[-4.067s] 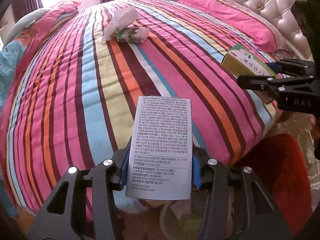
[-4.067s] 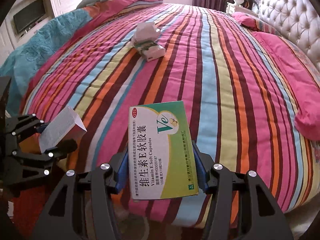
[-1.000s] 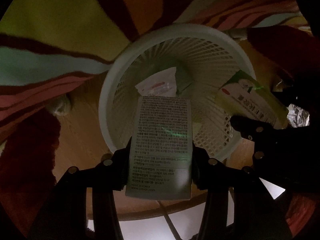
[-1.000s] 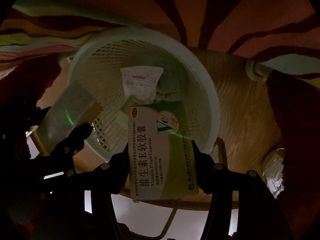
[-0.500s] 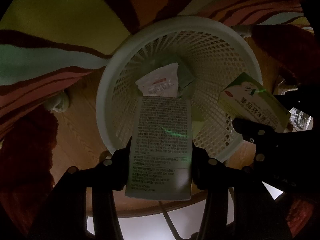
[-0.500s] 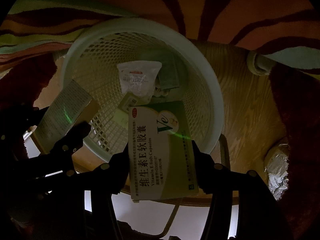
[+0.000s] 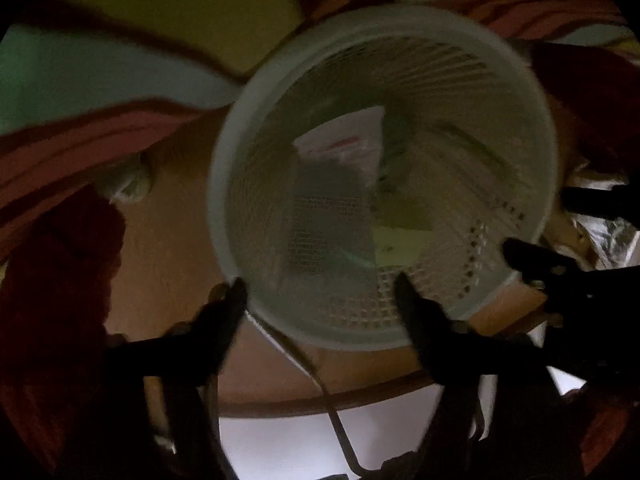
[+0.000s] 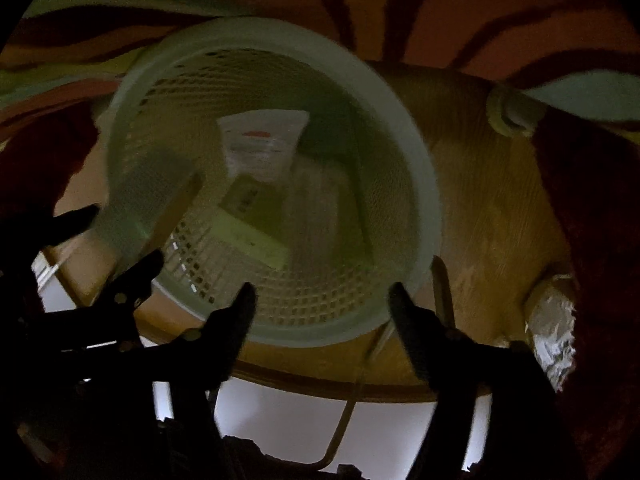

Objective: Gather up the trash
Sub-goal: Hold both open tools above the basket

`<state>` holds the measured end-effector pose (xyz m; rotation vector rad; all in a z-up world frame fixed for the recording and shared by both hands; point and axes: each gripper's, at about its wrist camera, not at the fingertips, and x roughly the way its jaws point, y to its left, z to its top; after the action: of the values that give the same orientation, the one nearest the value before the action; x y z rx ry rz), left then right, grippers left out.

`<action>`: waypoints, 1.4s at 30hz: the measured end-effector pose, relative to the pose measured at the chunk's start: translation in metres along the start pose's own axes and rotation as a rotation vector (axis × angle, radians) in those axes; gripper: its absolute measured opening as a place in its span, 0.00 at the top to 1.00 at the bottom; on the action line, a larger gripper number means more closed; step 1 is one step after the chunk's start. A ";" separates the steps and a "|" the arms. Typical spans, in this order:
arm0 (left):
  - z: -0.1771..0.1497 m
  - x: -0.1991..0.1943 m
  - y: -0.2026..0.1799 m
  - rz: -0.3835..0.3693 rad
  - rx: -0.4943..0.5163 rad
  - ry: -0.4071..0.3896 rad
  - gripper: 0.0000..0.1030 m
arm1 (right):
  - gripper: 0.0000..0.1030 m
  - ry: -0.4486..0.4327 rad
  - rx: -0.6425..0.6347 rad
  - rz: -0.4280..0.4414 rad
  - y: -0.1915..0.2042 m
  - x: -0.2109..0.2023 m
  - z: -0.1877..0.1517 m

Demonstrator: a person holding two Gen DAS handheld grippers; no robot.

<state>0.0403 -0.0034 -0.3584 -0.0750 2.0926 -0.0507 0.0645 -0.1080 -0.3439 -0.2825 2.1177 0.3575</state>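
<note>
Where the striped multicoloured bedspread (image 7: pixel 160 20) hung over the wooden floor (image 8: pixel 492 208), the round white plastic lattice wastebasket (image 7: pixel 536 128) stood below both grippers, filling much of each view. Half a second before, each pair of fingers had clamped a carton over the rim; now both stood spread with nothing between them. The left gripper (image 7: pixel 320 300) had released the white text-printed carton (image 7: pixel 328 216), seen blurred inside the basket, apparently mid-fall. The right gripper (image 8: pixel 322 304) had let go of the green-and-white vitamin box (image 8: pixel 328 208), also smeared by motion within the basket walls. Lower down lay a white pouch with a red mark (image 8: pixel 264 148) and a small pale green carton (image 8: pixel 248 232), resting at the bottom. Judgement: both drops landed inside, so this pair of trash pieces counted as collected; any remaining litter would need a fresh trip.
</note>
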 end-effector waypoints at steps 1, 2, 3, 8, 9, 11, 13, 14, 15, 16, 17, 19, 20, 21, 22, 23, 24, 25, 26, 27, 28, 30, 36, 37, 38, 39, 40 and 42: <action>0.000 0.000 0.005 -0.024 -0.024 0.004 0.23 | 0.22 -0.004 0.017 0.018 -0.003 0.000 0.000; 0.000 0.000 0.008 -0.039 -0.040 0.001 0.22 | 0.18 -0.010 0.033 0.040 -0.006 -0.001 0.000; 0.000 -0.001 0.013 -0.057 -0.061 -0.006 0.19 | 0.17 -0.015 0.041 0.055 -0.009 -0.002 0.001; -0.002 -0.004 0.022 -0.118 -0.107 -0.027 0.16 | 0.12 -0.034 0.071 0.088 -0.015 -0.005 0.001; -0.002 -0.004 0.022 -0.119 -0.107 -0.027 0.16 | 0.12 -0.032 0.070 0.085 -0.015 -0.004 0.001; -0.002 -0.003 0.023 -0.115 -0.105 -0.024 0.16 | 0.12 -0.030 0.069 0.083 -0.015 -0.003 0.001; 0.000 -0.002 0.021 -0.116 -0.104 -0.020 0.16 | 0.12 -0.026 0.070 0.080 -0.016 -0.002 0.001; 0.000 -0.002 0.020 -0.115 -0.101 -0.018 0.16 | 0.12 -0.024 0.071 0.078 -0.016 -0.002 0.001; 0.001 -0.001 0.019 -0.113 -0.099 -0.019 0.16 | 0.12 -0.023 0.072 0.077 -0.016 -0.003 0.000; 0.001 -0.002 0.018 -0.106 -0.094 -0.022 0.16 | 0.12 -0.023 0.072 0.075 -0.017 -0.003 0.000; 0.000 -0.002 0.018 -0.102 -0.091 -0.025 0.16 | 0.12 -0.024 0.071 0.072 -0.017 -0.003 0.000; -0.001 -0.003 0.016 -0.095 -0.086 -0.031 0.16 | 0.12 -0.030 0.068 0.063 -0.015 -0.005 -0.003; -0.002 -0.004 0.016 -0.093 -0.084 -0.033 0.16 | 0.11 -0.033 0.065 0.060 -0.015 -0.006 -0.004; -0.003 -0.005 0.016 -0.093 -0.084 -0.035 0.16 | 0.11 -0.037 0.062 0.061 -0.014 -0.008 -0.005; -0.005 -0.006 0.016 -0.092 -0.082 -0.037 0.16 | 0.11 -0.041 0.060 0.064 -0.015 -0.009 -0.007; -0.007 -0.008 0.016 -0.090 -0.081 -0.042 0.16 | 0.11 -0.049 0.056 0.069 -0.014 -0.011 -0.009; -0.009 -0.012 0.015 -0.082 -0.077 -0.053 0.16 | 0.11 -0.059 0.051 0.076 -0.013 -0.014 -0.011; -0.011 -0.015 0.014 -0.074 -0.073 -0.062 0.16 | 0.11 -0.068 0.045 0.081 -0.013 -0.018 -0.013; -0.014 -0.020 0.014 -0.060 -0.063 -0.075 0.16 | 0.11 -0.083 0.036 0.083 -0.012 -0.023 -0.017; -0.017 -0.026 0.012 -0.043 -0.050 -0.093 0.16 | 0.11 -0.094 0.030 0.082 -0.011 -0.027 -0.019; -0.018 -0.030 0.009 -0.035 -0.040 -0.105 0.16 | 0.11 -0.108 0.015 0.082 -0.009 -0.033 -0.024; -0.026 -0.044 0.005 -0.024 -0.001 -0.134 0.16 | 0.11 -0.126 -0.019 0.082 -0.004 -0.044 -0.033; -0.058 -0.087 -0.008 -0.058 0.122 -0.266 0.16 | 0.11 -0.259 -0.112 0.056 0.003 -0.082 -0.071; -0.062 -0.092 -0.009 -0.056 0.128 -0.291 0.16 | 0.11 -0.296 -0.124 0.048 0.003 -0.090 -0.078; -0.068 -0.101 -0.010 -0.050 0.138 -0.325 0.16 | 0.11 -0.321 -0.131 0.049 0.004 -0.096 -0.082; -0.074 -0.110 -0.012 -0.041 0.153 -0.358 0.16 | 0.11 -0.357 -0.143 0.061 0.005 -0.106 -0.089; -0.078 -0.116 -0.014 -0.035 0.164 -0.380 0.16 | 0.11 -0.383 -0.149 0.072 0.006 -0.113 -0.094; -0.091 -0.134 -0.018 -0.004 0.206 -0.451 0.16 | 0.11 -0.454 -0.172 0.096 0.008 -0.133 -0.106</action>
<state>0.0287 -0.0104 -0.1959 0.0320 1.6273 -0.2301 0.0510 -0.1306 -0.1754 -0.1778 1.6592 0.6026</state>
